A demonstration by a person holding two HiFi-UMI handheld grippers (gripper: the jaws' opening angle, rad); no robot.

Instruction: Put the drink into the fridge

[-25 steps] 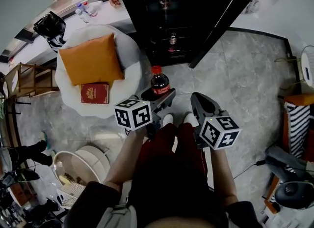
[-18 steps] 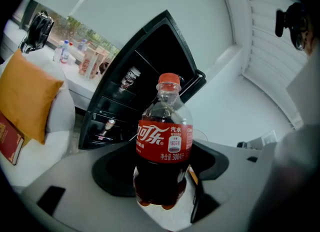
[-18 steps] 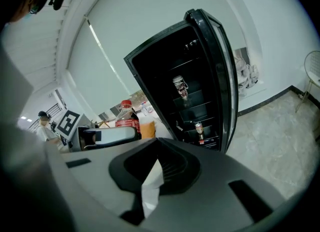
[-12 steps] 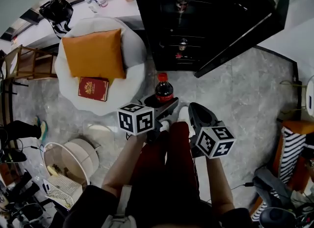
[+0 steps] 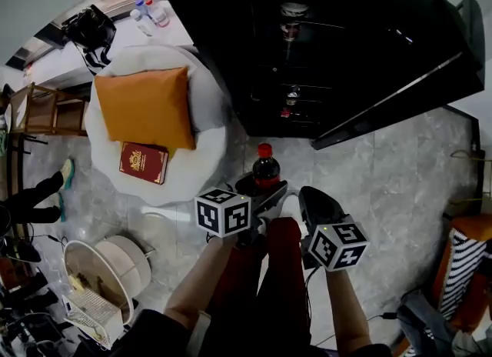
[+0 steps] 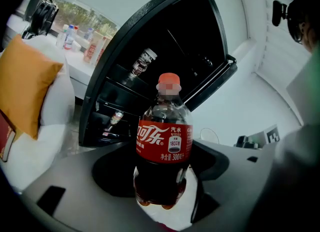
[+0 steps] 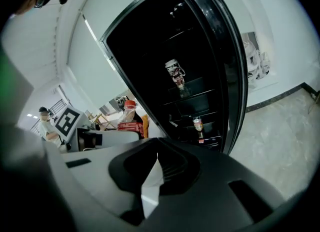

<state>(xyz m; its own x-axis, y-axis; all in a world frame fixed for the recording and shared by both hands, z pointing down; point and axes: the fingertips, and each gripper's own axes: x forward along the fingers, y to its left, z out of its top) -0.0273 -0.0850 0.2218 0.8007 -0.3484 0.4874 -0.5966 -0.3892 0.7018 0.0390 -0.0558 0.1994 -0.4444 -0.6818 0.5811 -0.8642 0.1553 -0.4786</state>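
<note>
A small cola bottle with a red cap and red label stands upright between the jaws of my left gripper, which is shut on its lower body. In the left gripper view the bottle fills the middle, in front of the open black fridge. The fridge is straight ahead with its door swung out to the right. A can stands on an upper shelf and another can lower down. My right gripper hangs beside the left one, shut and holding nothing.
Left of the fridge, a round white table carries an orange cushion and a red book. A white bin stands on the floor at lower left. A wooden chair and a person's shoe are at far left.
I have moved nearer the fridge, which now fills more of the head view. The left gripper still carries the bottle, now closer to the fridge opening. The right gripper moved along beside it.
</note>
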